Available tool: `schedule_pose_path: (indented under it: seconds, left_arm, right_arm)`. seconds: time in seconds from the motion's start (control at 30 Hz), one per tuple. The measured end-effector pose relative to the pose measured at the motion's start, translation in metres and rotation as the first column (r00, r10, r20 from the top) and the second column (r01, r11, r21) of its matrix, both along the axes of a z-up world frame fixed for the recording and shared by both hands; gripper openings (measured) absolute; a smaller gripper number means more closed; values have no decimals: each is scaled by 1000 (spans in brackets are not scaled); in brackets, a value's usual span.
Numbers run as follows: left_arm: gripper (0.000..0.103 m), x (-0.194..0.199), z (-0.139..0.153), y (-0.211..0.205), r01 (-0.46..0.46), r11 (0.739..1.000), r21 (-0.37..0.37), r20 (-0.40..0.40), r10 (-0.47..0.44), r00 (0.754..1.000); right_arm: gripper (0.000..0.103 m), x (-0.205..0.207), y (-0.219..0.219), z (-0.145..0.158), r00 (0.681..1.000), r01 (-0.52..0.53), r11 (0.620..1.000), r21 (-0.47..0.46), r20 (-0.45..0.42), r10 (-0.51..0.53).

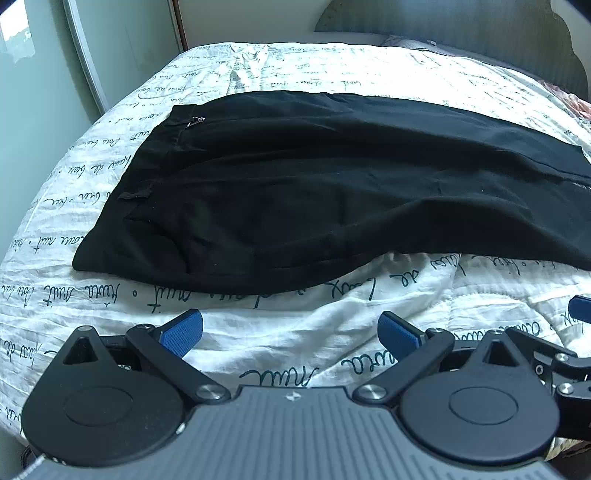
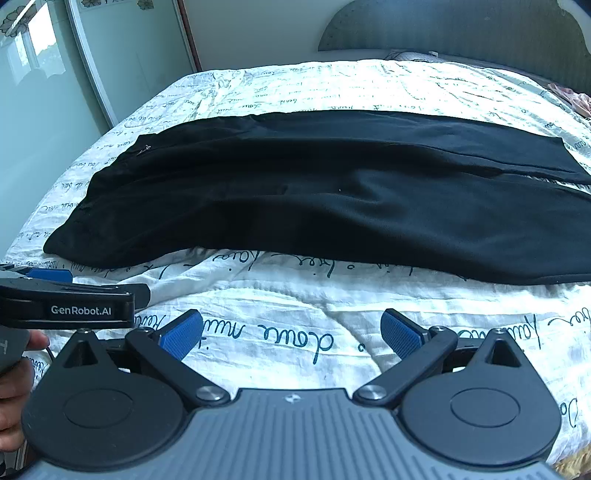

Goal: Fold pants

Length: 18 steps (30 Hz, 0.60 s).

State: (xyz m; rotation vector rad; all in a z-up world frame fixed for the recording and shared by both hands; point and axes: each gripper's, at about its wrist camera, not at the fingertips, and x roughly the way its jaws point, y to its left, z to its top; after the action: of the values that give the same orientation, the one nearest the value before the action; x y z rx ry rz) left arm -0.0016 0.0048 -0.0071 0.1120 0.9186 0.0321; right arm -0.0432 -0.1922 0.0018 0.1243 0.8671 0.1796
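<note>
White quilted bedspread [image 1: 295, 343], printed all over with dark looping handwriting, covers the bed [image 2: 280, 81] from its near edge to the far end. A dark padded headboard [image 2: 454, 29] rises at the far right corner, with a pillow [image 2: 410, 55] lying just under it. Along the left side of the bed stands a pale green glass wardrobe door [image 2: 44, 99] in a silver frame, and a plain light wall runs behind. At the far right edge of the bed a bit of pinkish cloth [image 2: 570, 98] shows.

Black pants [image 1: 314, 192] lie flat across the middle of the bed, folded lengthwise with one leg on the other, the waist toward the left edge and the legs running to the right edge. A small metal clasp [image 1: 195, 120] glints at the waistband.

Nothing stands between the tools and the pants. The left hand-held gripper [image 1: 290, 330] hangs over the near edge of the bed, its blue pads [image 1: 183, 332] spread wide and holding nothing. The right hand-held gripper [image 2: 291, 332] is beside it, likewise wide and empty. In the right wrist view the left tool shows at the left, with a hand [image 2: 14, 384] behind it.
</note>
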Motion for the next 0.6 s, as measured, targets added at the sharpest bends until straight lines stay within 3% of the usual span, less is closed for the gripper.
schedule_pose_path:
  seconds: [0.6]
  left_arm:
    - [102, 4, -4, 3, -6, 1000, -12, -16, 5, 1000]
  right_arm:
    - [103, -1, 1, 1, 1000, -5, 1000, -2, -1, 5]
